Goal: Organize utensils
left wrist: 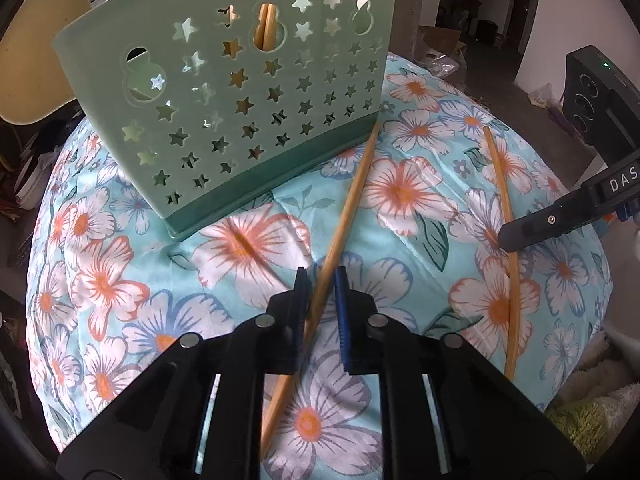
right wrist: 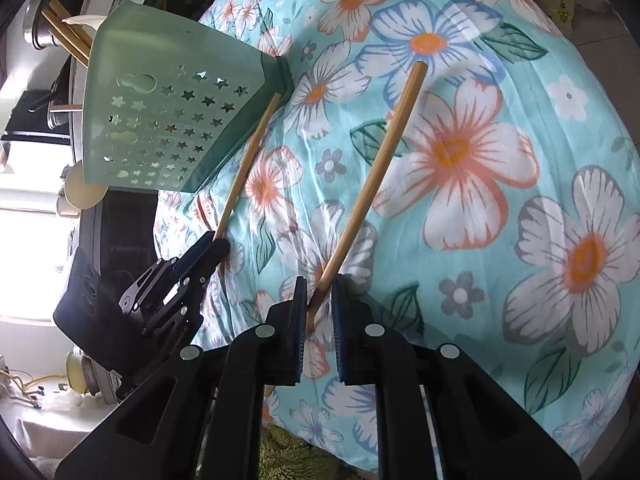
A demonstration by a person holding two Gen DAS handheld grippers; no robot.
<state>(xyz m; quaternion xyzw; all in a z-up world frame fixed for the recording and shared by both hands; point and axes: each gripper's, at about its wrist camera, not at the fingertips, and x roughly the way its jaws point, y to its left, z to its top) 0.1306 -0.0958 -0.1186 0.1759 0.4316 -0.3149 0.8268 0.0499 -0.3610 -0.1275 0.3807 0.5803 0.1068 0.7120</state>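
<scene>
A green holder [left wrist: 240,120] with star-shaped cutouts stands on a floral cloth [left wrist: 420,208] that covers a rounded surface. Through its cutouts 2 chopsticks [left wrist: 266,28] show already inside, and more tips stick out of its top in the right wrist view.

2 loose chopsticks lie on the cloth. The left chopstick [left wrist: 344,216] runs from the holder's lower corner, which its far end touches, down to the left gripper [left wrist: 322,276]. Its jaws are narrow, one on either side of the stick, and the pads look closed on it. In the right wrist view the same gripper [right wrist: 212,246] sits at the near end of that stick [right wrist: 250,160], beside the holder [right wrist: 168,120].

The right chopstick [left wrist: 504,240] lies apart from the first, further from the holder. The right gripper [right wrist: 320,284] has narrow jaws clamped on its near end [right wrist: 376,176]; the far end points away over a blue-edged flower. From the left wrist view, a dark finger [left wrist: 536,228] of that gripper lies across the stick's middle.
</scene>
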